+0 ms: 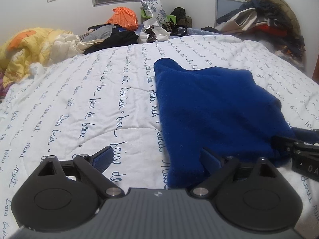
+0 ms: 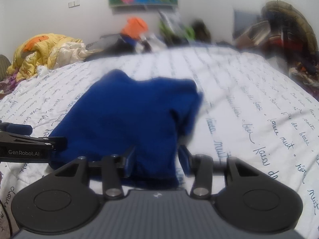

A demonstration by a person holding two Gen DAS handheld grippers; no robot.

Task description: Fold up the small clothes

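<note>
Blue fleece garment lies on the bed, partly folded, right of centre in the left wrist view, near edge close to both grippers. It looks soft, thick, light and floppy; it won't hold a crease unless pressed flat, but the nap should give the pads good friction, so slip is unlikely. The best hold is probably the near hem corners or the doubled edge. Pinch through all layers, or the top one will peel off alone.

Left gripper: jaws wide, nothing pinched; its right finger sits against or just under the garment's near left edge, the left finger over bare sheet. Right gripper: jaws part open, with the near hem between them. The view is blurred, so I can't confirm the pads press on it; it reads as released.

Around: yellow quilt bunched far left, dark clothes pile and orange bag at the far edge, coat heap far right. All are well apart from the garment. Nothing blocks a fold; only the two grippers crowd each other at the near hem. The sheet is wrinkled and may drag with the fabric.
</note>
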